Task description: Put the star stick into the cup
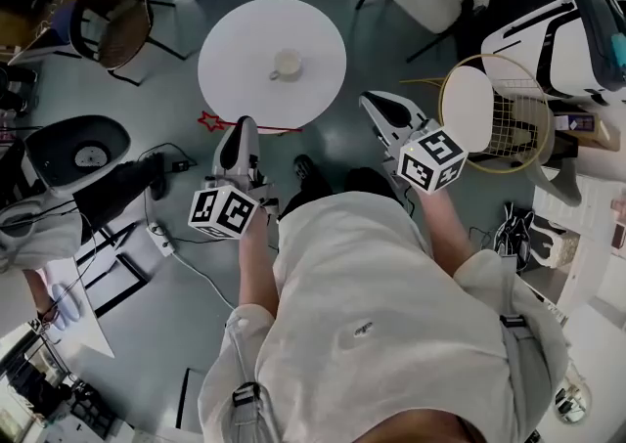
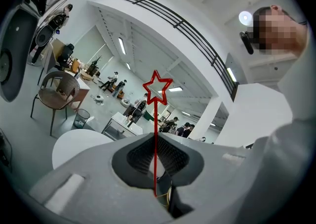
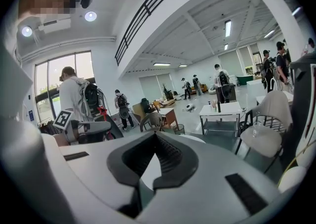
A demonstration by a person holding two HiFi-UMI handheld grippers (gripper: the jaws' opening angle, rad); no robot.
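Plainly a thin red star stick (image 2: 155, 136)

The cup (image 1: 286, 64) stands on the table (image 1: 235, 60), the star stick (image 1: 274, 128) before its near edge.

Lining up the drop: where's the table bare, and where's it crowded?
The round white table is bare on every side of the cup, which stands near its middle. The near rim is crowded: the star stick, held in the left gripper, crosses it, with the right gripper beside.
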